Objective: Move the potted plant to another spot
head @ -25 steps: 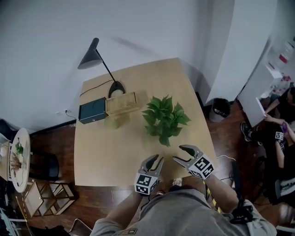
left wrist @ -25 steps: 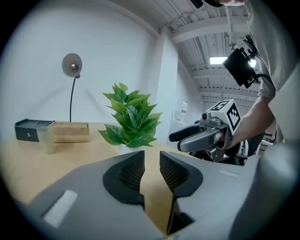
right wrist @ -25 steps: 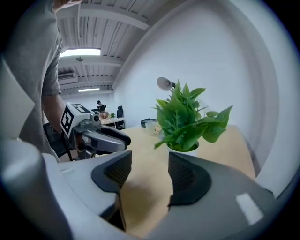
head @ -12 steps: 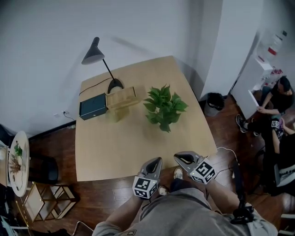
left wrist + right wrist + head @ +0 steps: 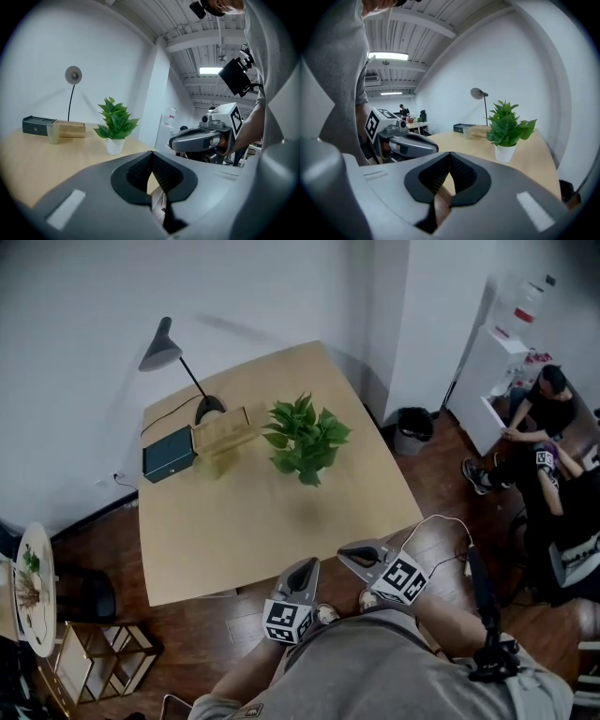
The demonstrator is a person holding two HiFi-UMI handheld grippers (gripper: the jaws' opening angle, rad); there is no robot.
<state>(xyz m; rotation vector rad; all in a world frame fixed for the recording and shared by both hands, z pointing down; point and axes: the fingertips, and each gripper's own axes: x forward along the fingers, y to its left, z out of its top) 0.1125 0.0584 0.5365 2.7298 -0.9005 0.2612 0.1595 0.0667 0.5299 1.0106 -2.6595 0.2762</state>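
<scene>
Nearest you, at the bottom middle of the head view, your left gripper and right gripper both hang off the near edge of the table. Each is clenched tight with nothing between its jaws. From there I'd say the reach hasn't begun. Spread both sets of jaws before you go forward, not once you arrive.

Beyond the edge lies a stretch of bare tabletop with nothing to dodge, so travel low and straight across it.

The potted plant stands in the upper middle of that view, well apart from both grippers. In the gripper views it sits on the wood toward the far half. Go for the white pot rather than the leaves. Bring one gripper in from each side, or one around the pot's wall below the rim, and close gently. The pot looks smooth and tapered, so it may slip upward out of a high grip.

The plant stands upright with its long axis vertical and the pot's mouth facing up. The foliage spreads all round and hides the pot from overhead. Keep that axis plumb as you lift, since it's probably top-heavy.

Farther back, at upper left, sit a small cup, a wooden box, a dark box and a lamp against the wall. Choose a spot clear of them.
</scene>
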